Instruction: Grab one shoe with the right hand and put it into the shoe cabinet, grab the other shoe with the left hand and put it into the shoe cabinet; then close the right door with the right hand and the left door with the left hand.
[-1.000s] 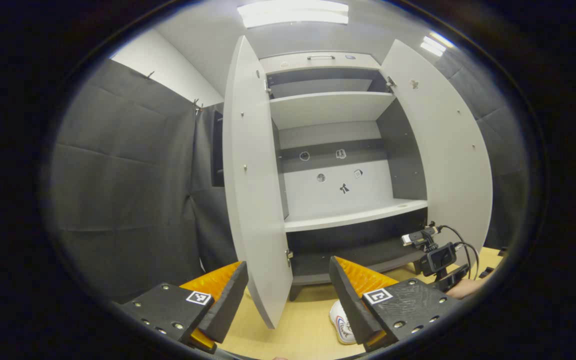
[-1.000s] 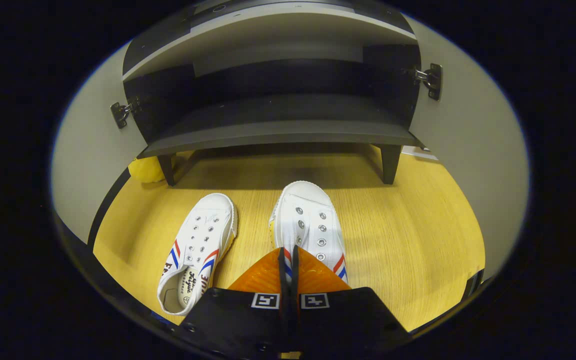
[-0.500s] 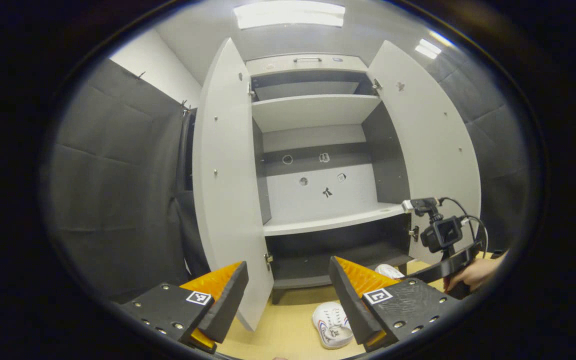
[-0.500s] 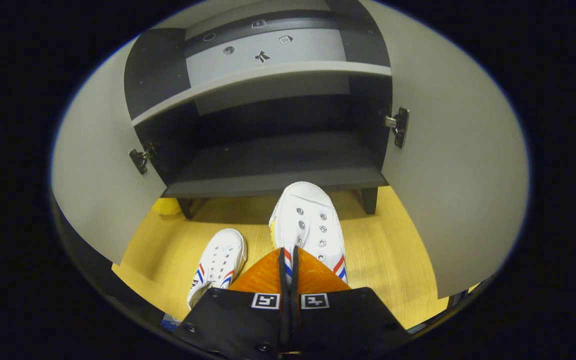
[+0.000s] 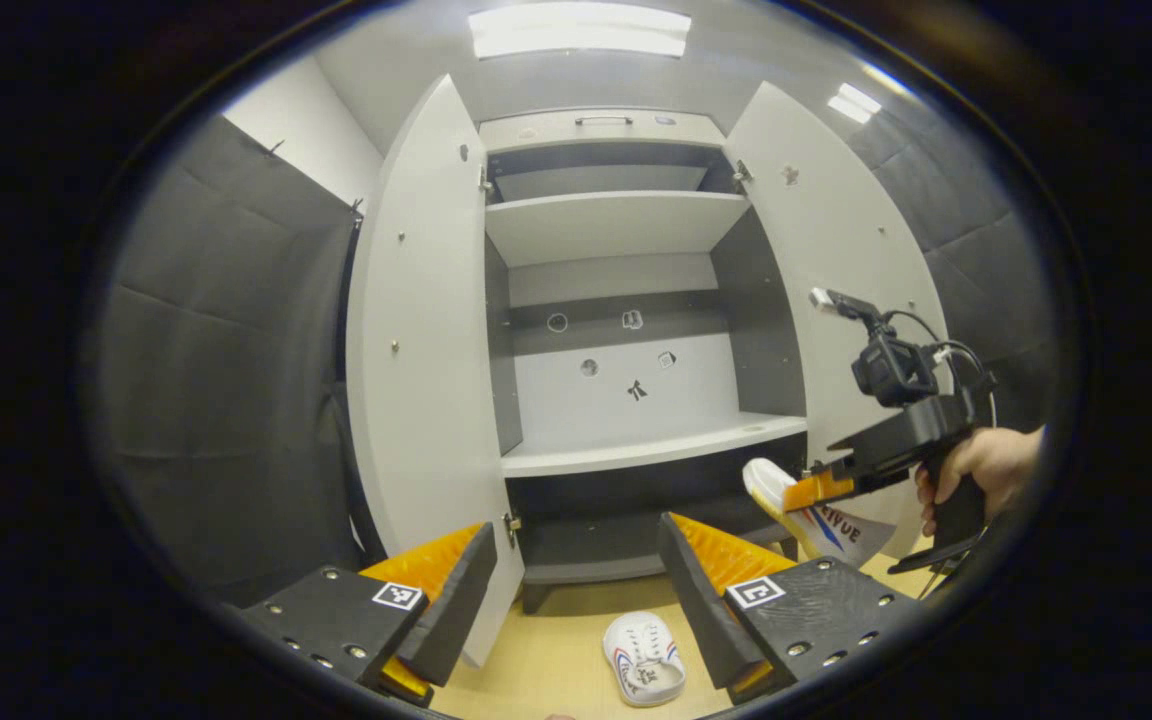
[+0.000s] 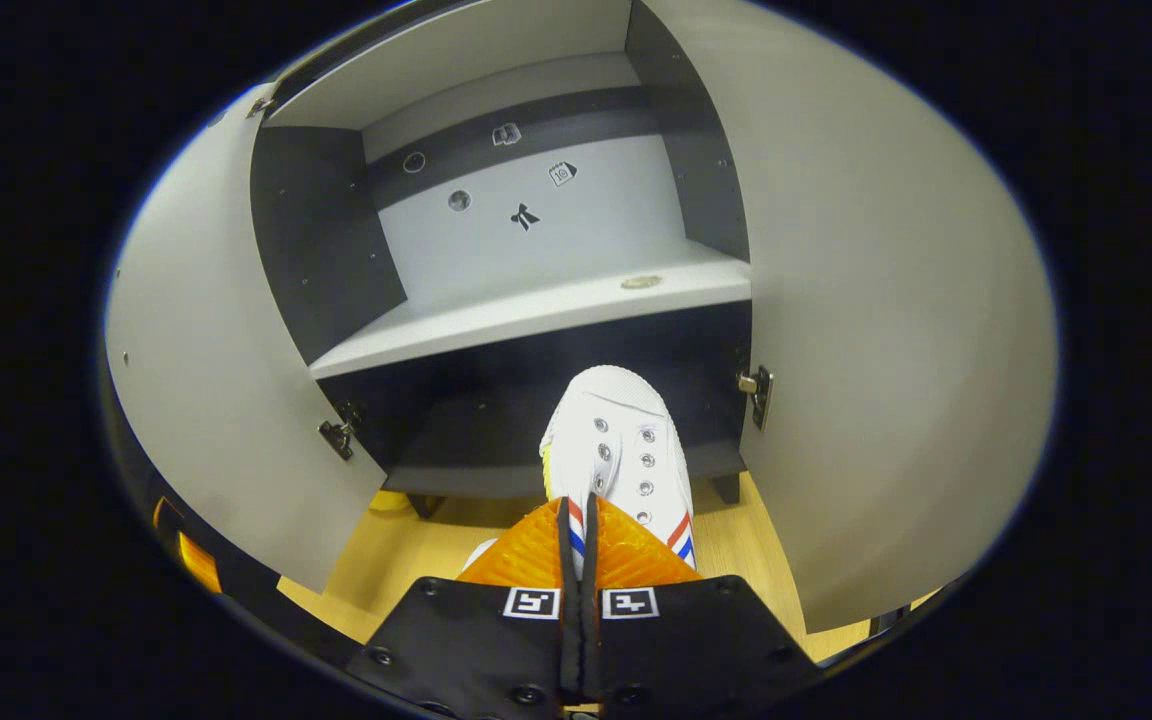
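My right gripper point(image 6: 577, 520) is shut on the heel edge of a white shoe point(image 6: 618, 452) with red and blue stripes, held in the air with its toe toward the dark bottom shelf point(image 6: 456, 455) of the shoe cabinet. In the left gripper view that right gripper point(image 5: 808, 490), held by a hand, carries the same shoe point(image 5: 786, 500) in front of the cabinet's lower right. The other white shoe point(image 5: 644, 657) lies on the wooden floor below. My left gripper point(image 5: 576, 590) is open with nothing between its fingers. Both cabinet doors, the left door point(image 5: 416, 380) and the right door point(image 5: 826, 270), stand open.
The cabinet has a light middle shelf point(image 5: 636, 452) and an upper shelf point(image 5: 606, 222), both bare. Small stickers dot its back panel point(image 6: 526, 215). A yellow object point(image 6: 388, 500) lies under the cabinet beside a leg. Dark padded wall point(image 5: 226, 380) stands to the left.
My right gripper has lifted the shoe off the floor and up in front of the lower shelf. My left gripper has drawn back, so more of the cabinet and the floor shoe shows.
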{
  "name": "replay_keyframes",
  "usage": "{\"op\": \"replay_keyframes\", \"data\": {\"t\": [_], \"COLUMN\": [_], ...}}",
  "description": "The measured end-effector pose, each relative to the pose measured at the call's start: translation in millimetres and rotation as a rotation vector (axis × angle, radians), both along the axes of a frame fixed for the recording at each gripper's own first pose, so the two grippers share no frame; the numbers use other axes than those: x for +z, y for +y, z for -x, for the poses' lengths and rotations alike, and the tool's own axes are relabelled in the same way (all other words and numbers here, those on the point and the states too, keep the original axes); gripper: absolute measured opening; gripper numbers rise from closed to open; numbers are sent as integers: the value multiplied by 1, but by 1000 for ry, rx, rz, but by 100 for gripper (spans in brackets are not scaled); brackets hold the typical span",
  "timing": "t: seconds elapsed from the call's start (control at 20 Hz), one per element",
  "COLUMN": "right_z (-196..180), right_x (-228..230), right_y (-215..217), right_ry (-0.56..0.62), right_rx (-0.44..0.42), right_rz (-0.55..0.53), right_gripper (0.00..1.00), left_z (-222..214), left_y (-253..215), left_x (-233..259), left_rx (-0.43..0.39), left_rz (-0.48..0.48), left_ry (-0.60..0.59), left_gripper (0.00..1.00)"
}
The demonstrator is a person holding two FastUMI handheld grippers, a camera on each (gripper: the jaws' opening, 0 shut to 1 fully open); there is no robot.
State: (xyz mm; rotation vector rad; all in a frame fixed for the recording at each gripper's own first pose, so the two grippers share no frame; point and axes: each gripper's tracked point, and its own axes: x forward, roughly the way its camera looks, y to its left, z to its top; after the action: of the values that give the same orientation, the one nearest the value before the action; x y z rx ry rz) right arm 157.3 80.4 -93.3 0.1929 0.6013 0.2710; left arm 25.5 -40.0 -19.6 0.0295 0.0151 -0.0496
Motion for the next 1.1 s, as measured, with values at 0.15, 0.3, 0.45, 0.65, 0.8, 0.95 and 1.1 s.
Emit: {"op": "replay_keyframes", "data": {"t": [0.15,0.3,0.45,0.65,0.8,0.95,1.1], "right_z": [-12,-31,-55,-95,-128,-162,-196], "right_x": [29,59,87,117,129,138,141], "right_y": [0,4,8,12,13,15,16], "right_ry": [-47,-90,-140,-181,-197,-202,-199], "right_rx": [5,13,18,9,1,-9,-19], "right_rz": [4,4,1,-13,-15,-22,-16], "right_gripper": [1,1,1,1,1,1,1], "left_z": [-8,-18,-28,-42,-54,-67,-78], "left_y": [-2,1,3,7,9,12,11], "left_x": [-1,-1,-2,-7,-10,-14,-20], "left_rx": [-1,3,12,30,47,64,76], "left_rz": [18,28,29,33,33,30,31], "left_ry": [-2,-2,-1,11,17,23,39], "left_gripper": [94,94,94,94,94,93,94]}}
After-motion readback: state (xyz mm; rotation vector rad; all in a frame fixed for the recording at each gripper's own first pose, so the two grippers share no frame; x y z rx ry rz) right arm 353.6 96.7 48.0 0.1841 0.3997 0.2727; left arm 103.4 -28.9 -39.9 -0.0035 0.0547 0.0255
